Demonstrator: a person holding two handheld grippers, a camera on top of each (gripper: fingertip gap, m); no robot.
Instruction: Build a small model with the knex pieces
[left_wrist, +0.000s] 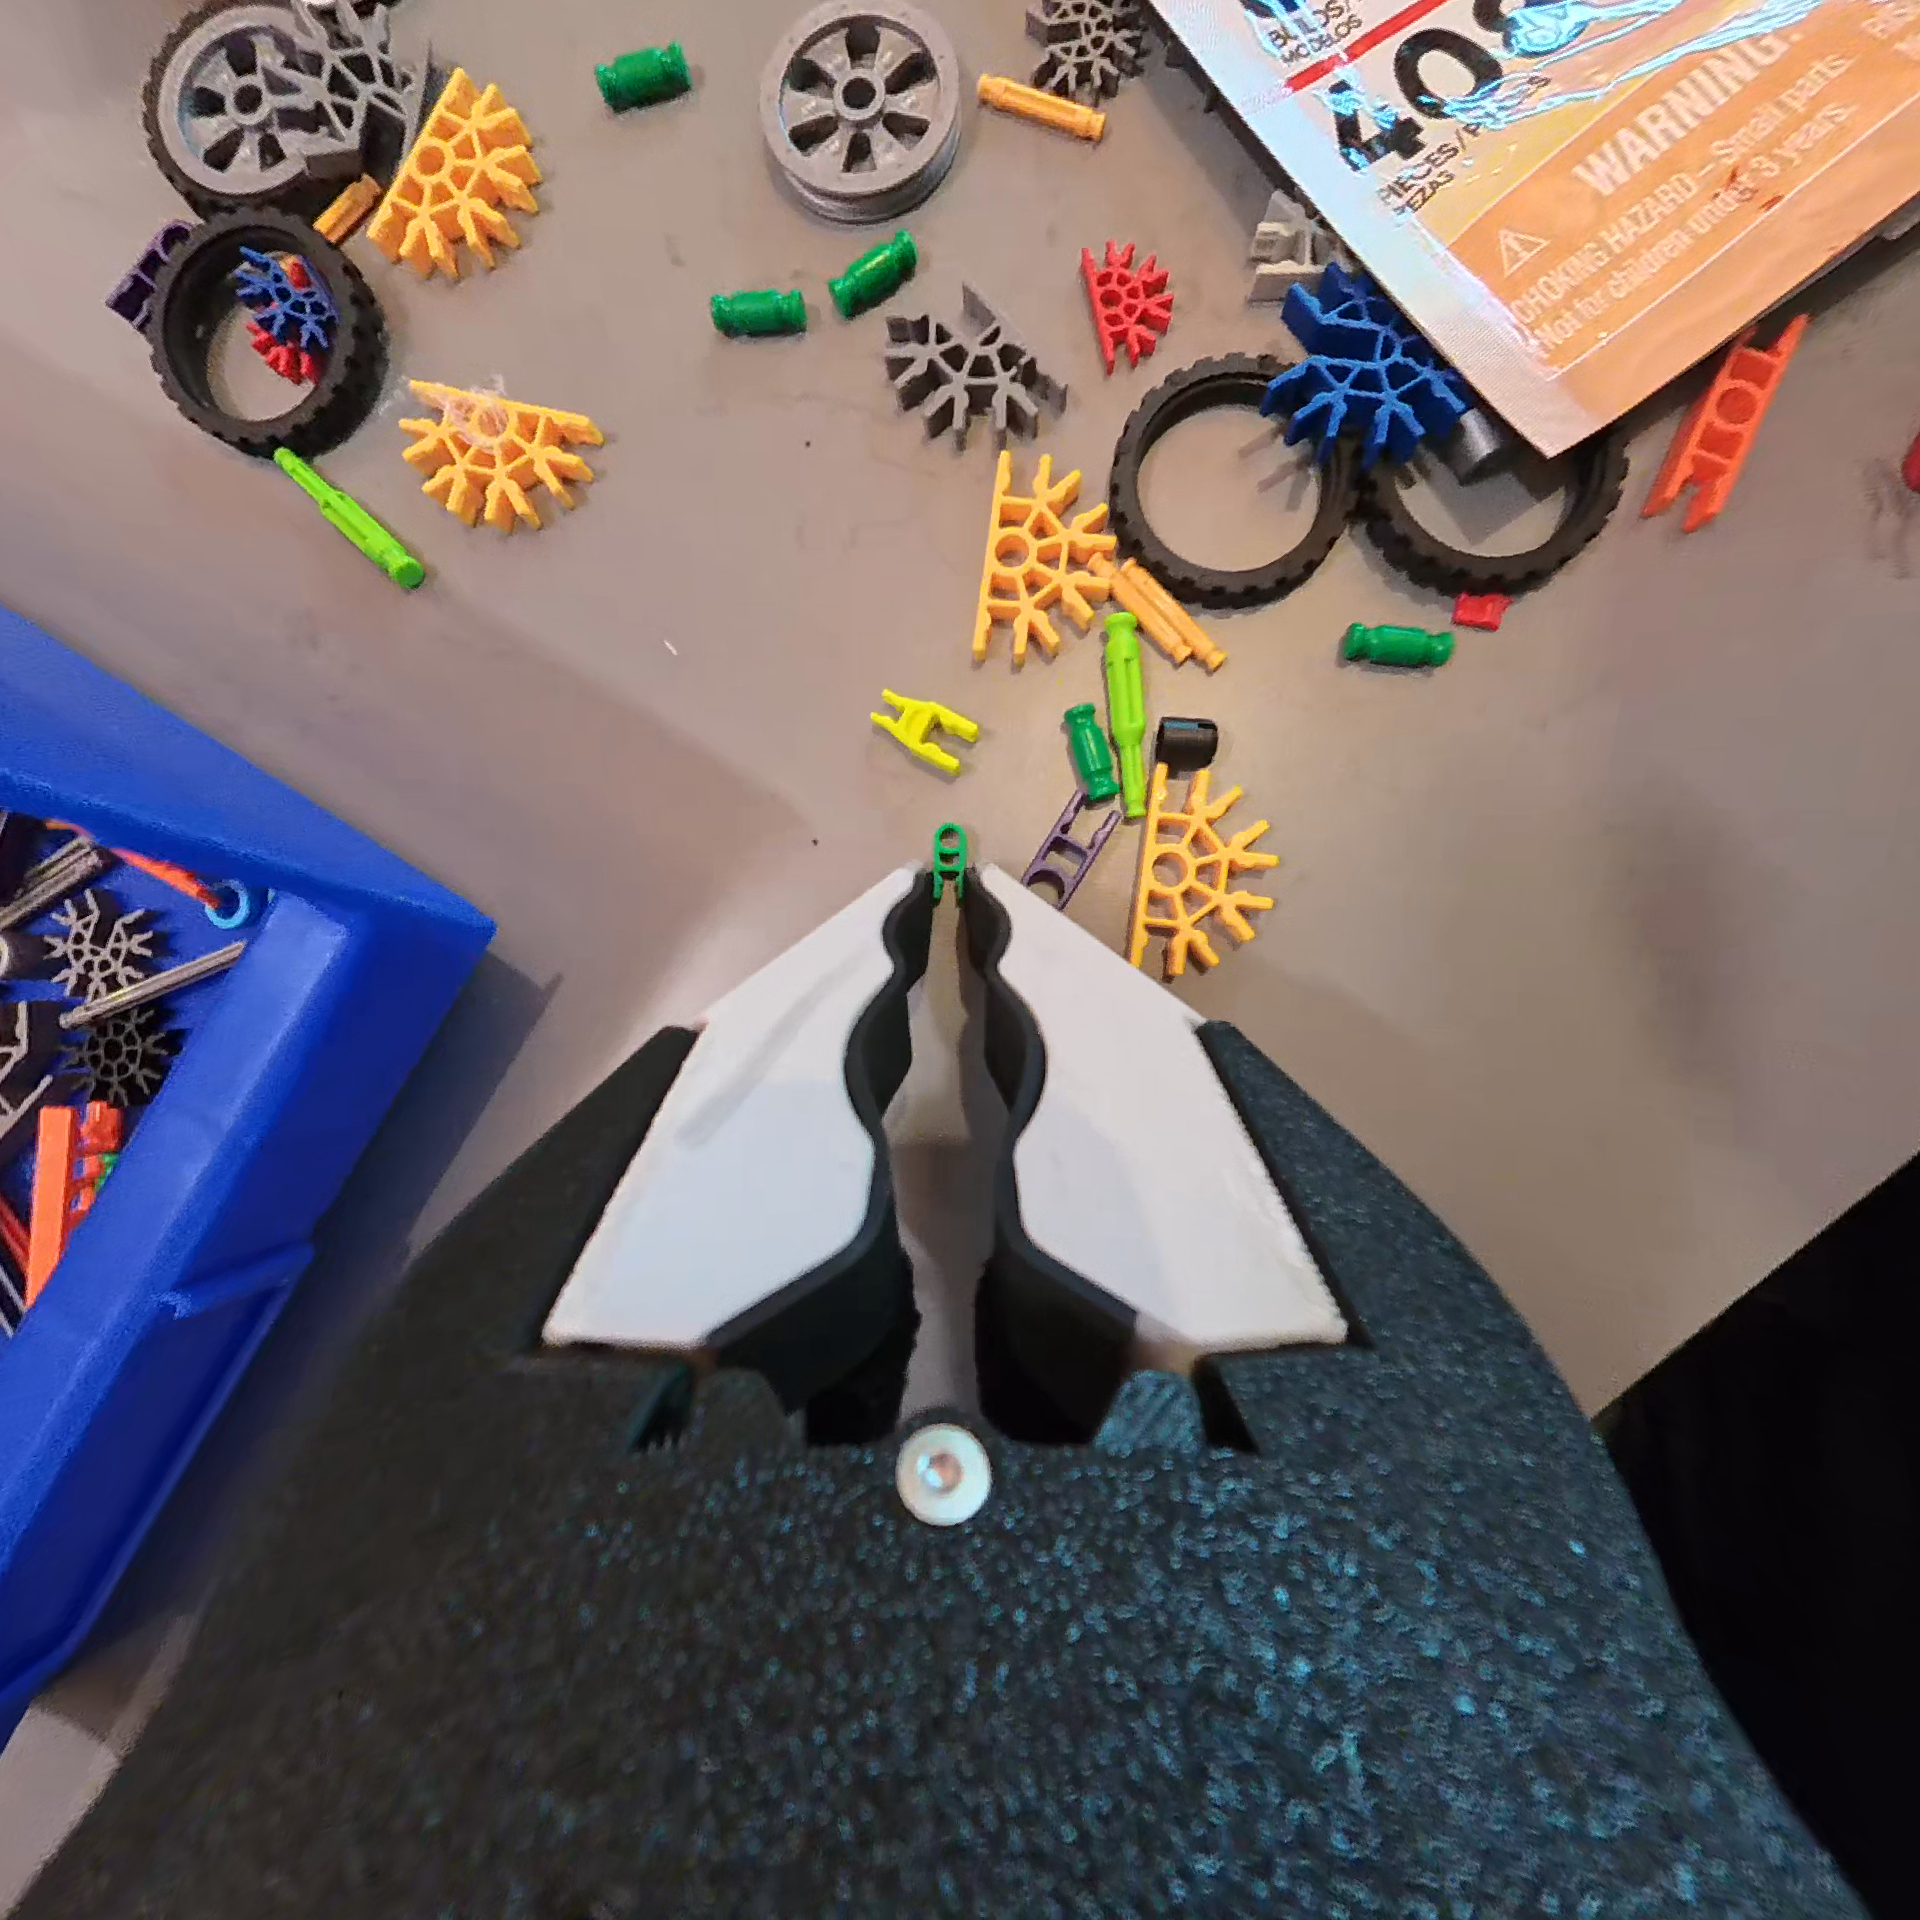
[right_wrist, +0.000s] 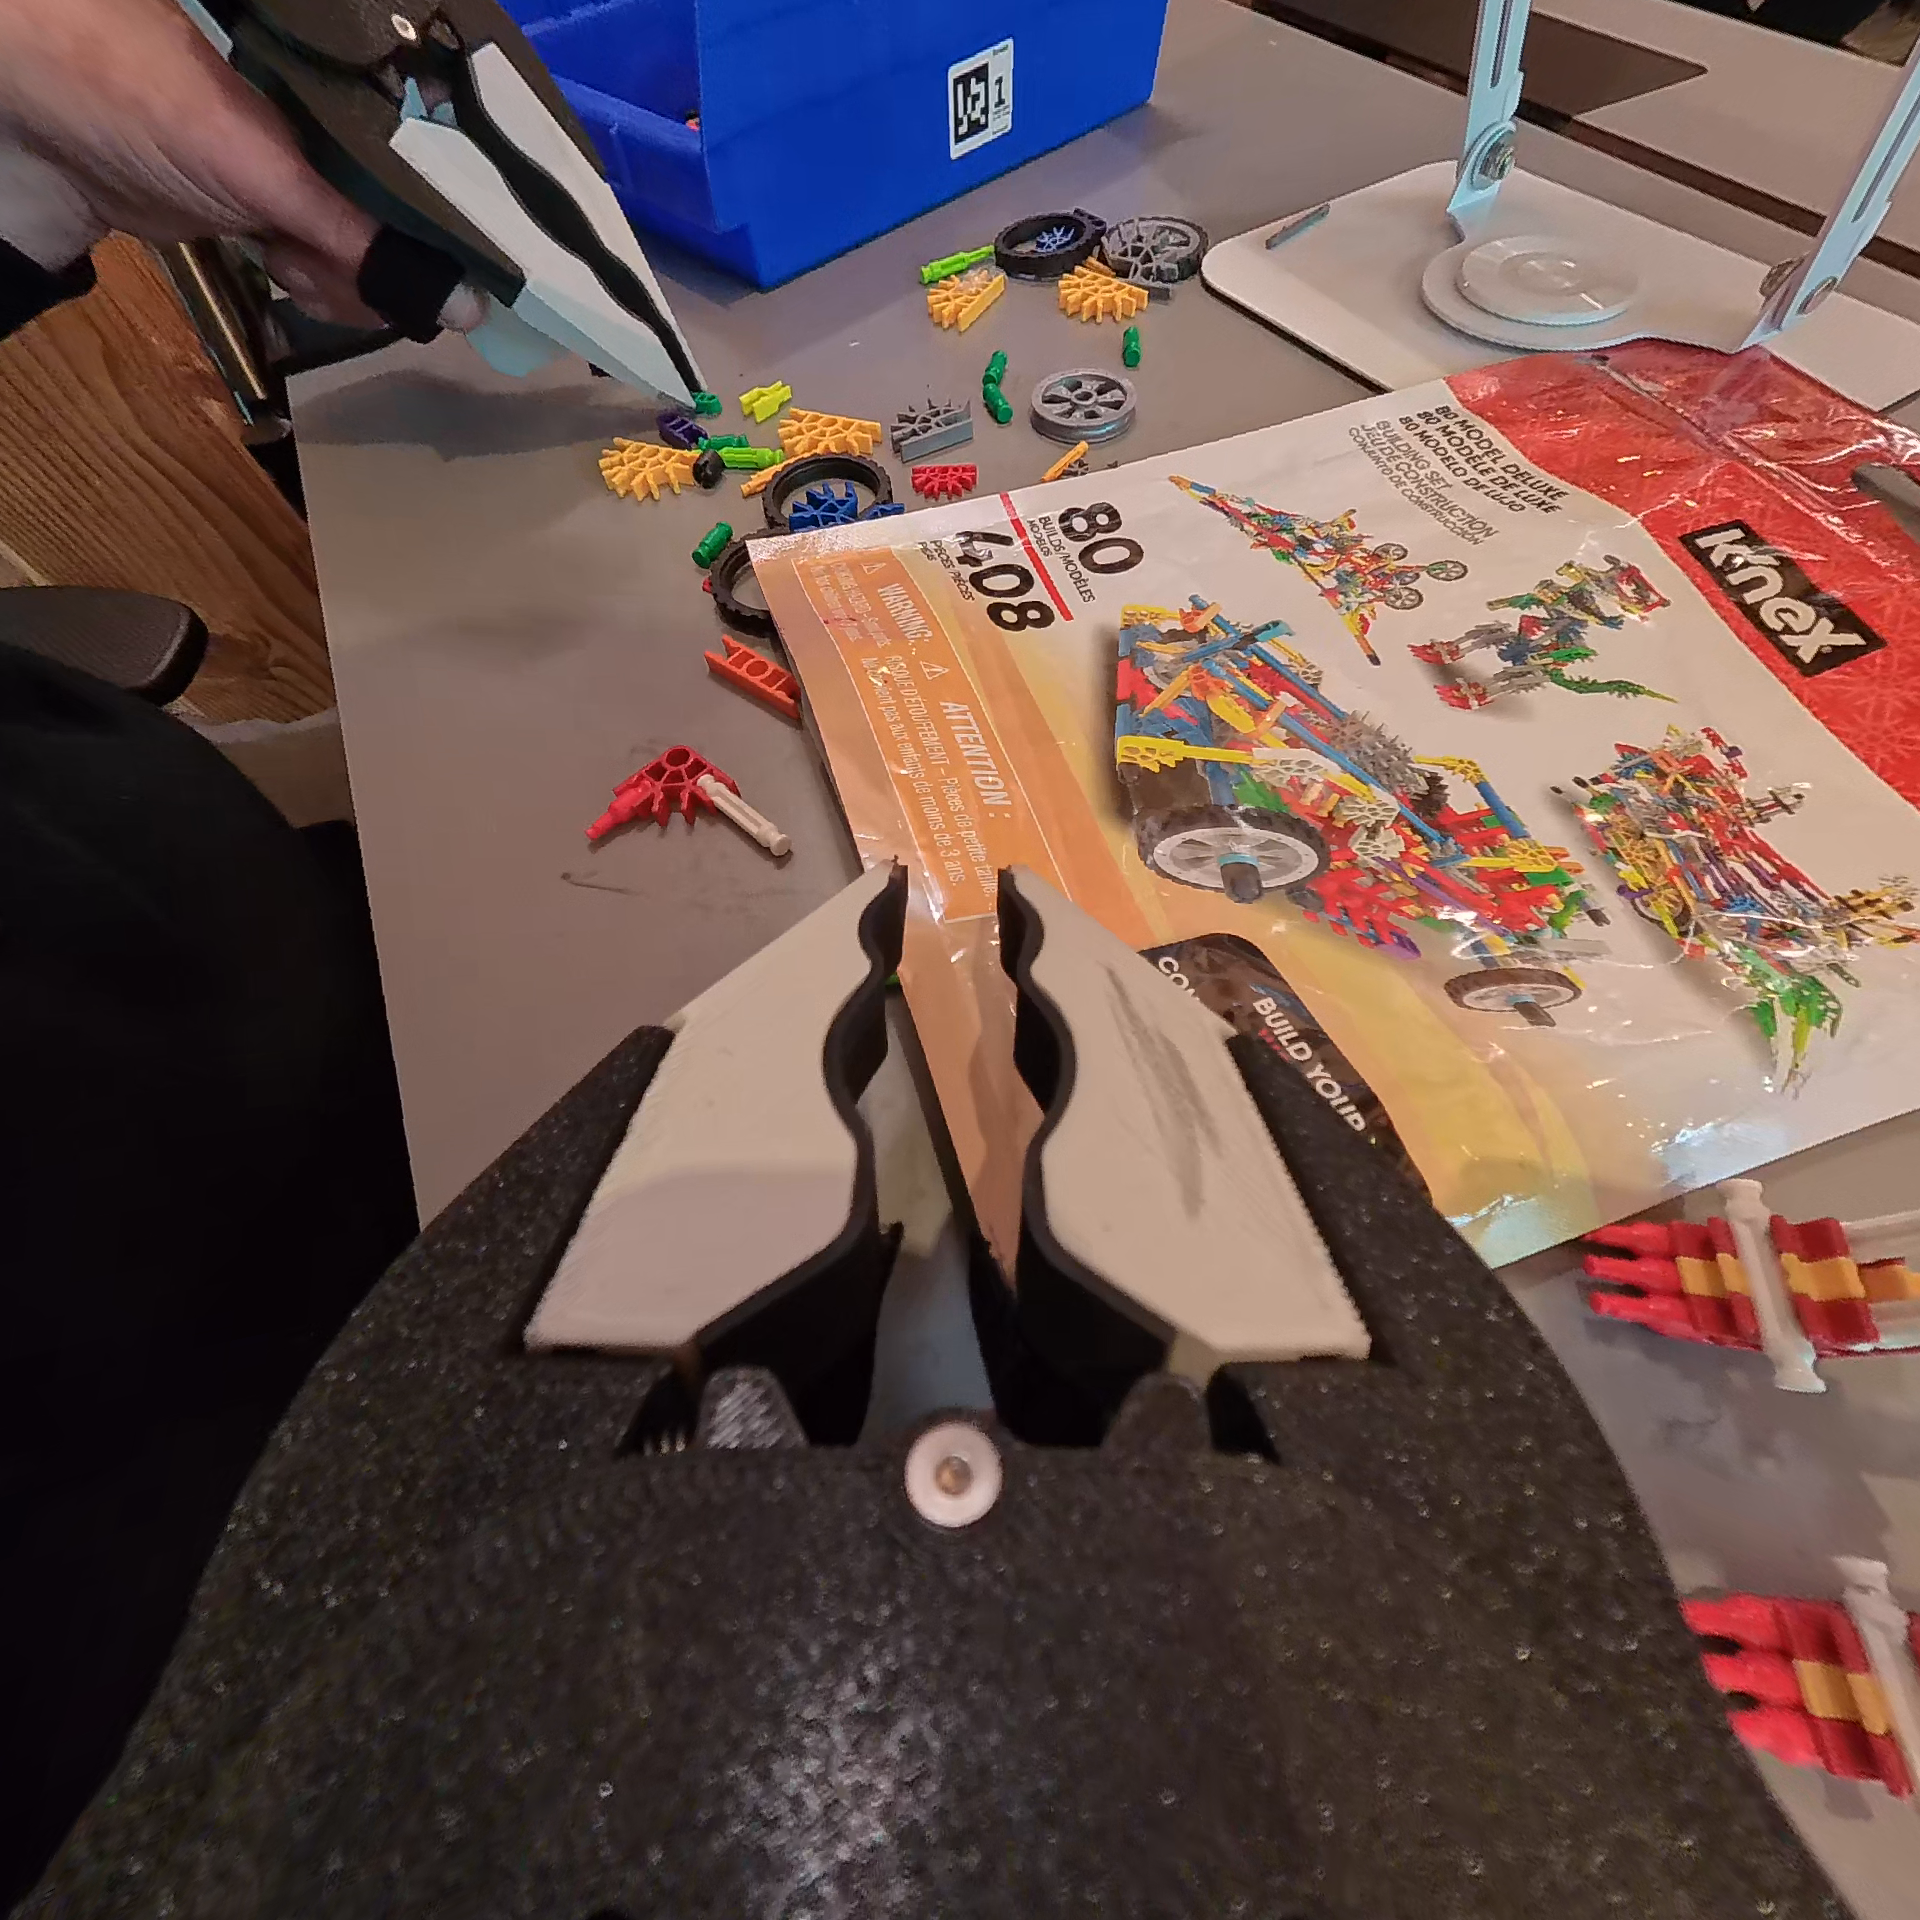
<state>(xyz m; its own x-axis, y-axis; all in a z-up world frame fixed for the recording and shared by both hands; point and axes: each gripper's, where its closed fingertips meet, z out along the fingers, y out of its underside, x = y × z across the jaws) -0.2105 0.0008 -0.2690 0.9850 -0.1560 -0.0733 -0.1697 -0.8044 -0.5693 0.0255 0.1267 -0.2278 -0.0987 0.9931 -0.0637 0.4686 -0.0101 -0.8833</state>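
Observation:
My left gripper (left_wrist: 950, 871) is shut on a small green connector piece (left_wrist: 950, 854), pinched at its fingertips just above the grey table. It also shows in the right wrist view (right_wrist: 694, 398), held by a hand, with the green piece (right_wrist: 708, 403) at its tip. Close by lie a purple piece (left_wrist: 1070, 847), a yellow fan connector (left_wrist: 1195, 871) and a yellow clip (left_wrist: 923, 727). My right gripper (right_wrist: 950, 875) is open with a narrow gap, hovering over the near edge of a printed plastic bag (right_wrist: 1351, 727). It holds nothing.
A blue bin (left_wrist: 239, 1091) with several parts stands at the left, also at the back in the right wrist view (right_wrist: 831, 135). Tyres (left_wrist: 1226, 483), grey wheels (left_wrist: 858, 104) and rods are scattered about. A red connector with a white rod (right_wrist: 681, 795) and red-yellow assemblies (right_wrist: 1745, 1278) lie near the right gripper. The grippers' ends are close to 30 cm from one another.

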